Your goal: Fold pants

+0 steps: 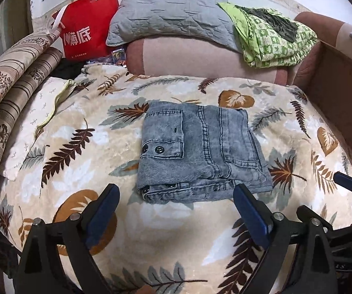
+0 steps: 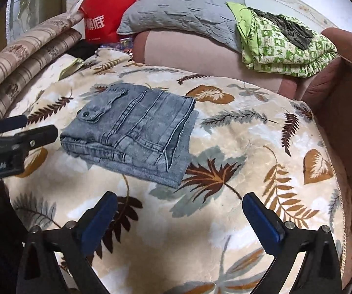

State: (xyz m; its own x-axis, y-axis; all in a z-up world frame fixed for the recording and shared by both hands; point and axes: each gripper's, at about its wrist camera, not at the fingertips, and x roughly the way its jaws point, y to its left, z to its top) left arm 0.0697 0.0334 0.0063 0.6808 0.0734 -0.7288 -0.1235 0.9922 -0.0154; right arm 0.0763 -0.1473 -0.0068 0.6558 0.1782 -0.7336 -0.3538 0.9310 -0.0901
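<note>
A: Where do we have the pants (image 1: pixel 201 150)?
B: Folded, flat on the leaf-print blanket (image 1: pixel 83 147), nothing touching them.
A: Tongs?
B: We see left gripper (image 1: pixel 176 196) and right gripper (image 2: pixel 179 204) both spread wide, empty, near the pants.

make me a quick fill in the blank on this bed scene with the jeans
1. The jeans lie ____ into a compact bundle on the leaf-print blanket.
2. Both the left gripper and the right gripper are ____, with nothing between their fingers.
3. The bag standing at the back of the bed is ____ in colour.
4. A dark cloth rests on the ____ checked quilt.

Missing words: folded; open; red; green
</note>
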